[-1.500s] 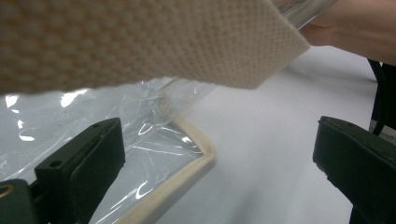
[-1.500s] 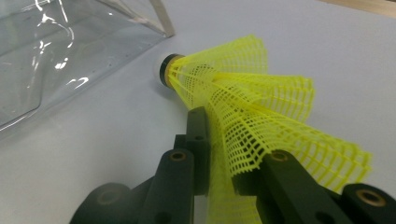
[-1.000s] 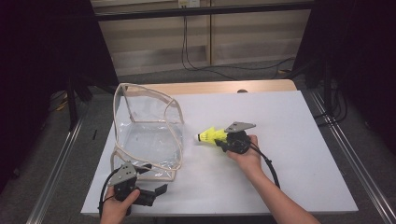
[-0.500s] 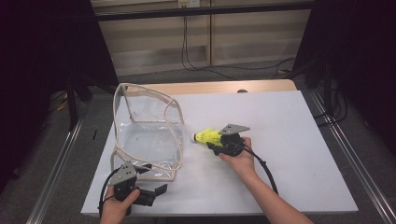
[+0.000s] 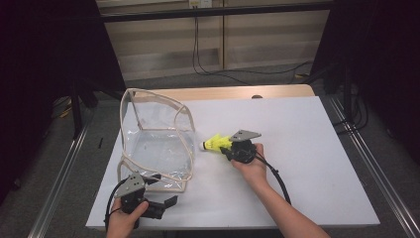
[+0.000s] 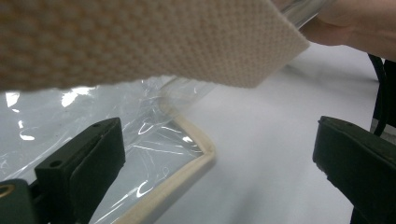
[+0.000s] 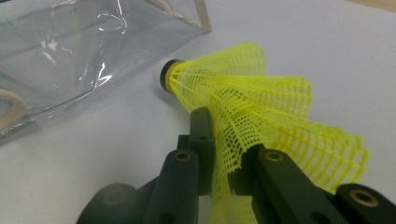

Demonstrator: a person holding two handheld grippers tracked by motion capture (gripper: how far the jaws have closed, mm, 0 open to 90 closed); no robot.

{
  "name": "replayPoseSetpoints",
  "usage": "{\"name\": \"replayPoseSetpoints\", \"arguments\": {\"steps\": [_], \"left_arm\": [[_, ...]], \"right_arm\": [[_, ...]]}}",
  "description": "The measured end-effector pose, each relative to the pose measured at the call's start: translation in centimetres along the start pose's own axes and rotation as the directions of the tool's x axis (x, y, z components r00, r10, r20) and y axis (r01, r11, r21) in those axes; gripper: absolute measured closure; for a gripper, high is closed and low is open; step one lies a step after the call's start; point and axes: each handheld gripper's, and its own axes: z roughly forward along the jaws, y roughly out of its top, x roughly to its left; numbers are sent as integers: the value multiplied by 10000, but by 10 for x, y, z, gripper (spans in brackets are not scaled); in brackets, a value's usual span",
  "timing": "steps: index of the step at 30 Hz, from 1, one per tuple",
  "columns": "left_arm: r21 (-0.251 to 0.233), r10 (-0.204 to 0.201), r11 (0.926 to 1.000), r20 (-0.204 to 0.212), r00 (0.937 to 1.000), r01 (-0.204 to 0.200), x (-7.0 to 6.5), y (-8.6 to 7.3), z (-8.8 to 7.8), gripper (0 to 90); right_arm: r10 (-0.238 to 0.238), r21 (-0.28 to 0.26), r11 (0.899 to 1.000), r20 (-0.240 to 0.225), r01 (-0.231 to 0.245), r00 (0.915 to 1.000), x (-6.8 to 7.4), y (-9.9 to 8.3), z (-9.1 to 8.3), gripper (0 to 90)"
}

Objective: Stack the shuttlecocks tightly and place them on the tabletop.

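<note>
A yellow mesh shuttlecock with a white cork tip hangs just above the white table, cork pointing at a clear plastic bag with beige trim. My right gripper is shut on its skirt; the jaws have just been closing with the skirt between them. The bag lies a short way beyond the cork. My left gripper stands open at the bag's near corner, with that corner and bare table between its jaws. A beige woven strap hangs over it.
The white board covers a wooden table whose far edge shows at the back. Metal rails run along both sides. Cables lie on the floor behind. A black cable trails from the right gripper.
The right gripper has carried the shuttlecock a little to the left, nearer the bag. The left gripper and the bag have stayed put.
</note>
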Motion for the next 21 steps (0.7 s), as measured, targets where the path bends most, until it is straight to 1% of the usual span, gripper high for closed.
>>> {"name": "replayPoseSetpoints", "arguments": {"steps": [5,7,9,10,11,12,13,14,16,18,19,21], "left_arm": [[82,47,10000,-17,10000,-47,0,0,0,24],[88,49,9999,-31,10000,-49,0,0,0,24],[86,45,10000,-38,10000,-44,0,0,0,25],[100,68,9999,-43,10000,-67,0,0,0,25],[104,76,9999,-43,10000,-76,0,0,0,25],[96,71,9999,-50,10000,-71,0,0,0,25],[94,83,9999,-68,9999,-83,0,0,0,24],[85,46,10000,-48,10000,-46,0,0,0,24],[102,48,9999,-50,10000,-47,0,1,0,24],[104,80,9999,-70,9999,-79,0,1,0,24],[102,82,9999,-66,9999,-81,0,0,0,24],[87,52,9999,-32,10000,-52,0,0,0,24]], "right_arm": [[45,-80,10000,-323,-47,9995,-3,2,-9,842],[75,-40,10000,-376,-77,9993,-3,2,-11,842],[57,78,10000,-531,-53,9986,-4,2,-12,842],[-11,230,9997,-621,25,9981,-4,2,-12,842],[-47,307,9995,-732,70,9973,-3,1,-12,842],[-53,276,9996,-893,78,9960,-2,1,-13,841],[-72,353,9993,-1163,114,9932,-1,1,-12,839],[-155,406,9990,-1302,209,9914,1,0,-11,835],[-202,403,9989,-1308,256,9912,4,-1,-9,825],[-46,293,9995,-1376,87,9905,5,-1,-7,812],[-85,260,9996,-1418,123,9899,6,-1,-6,802],[-66,259,9996,-1394,103,9902,6,-1,-4,764]]}}
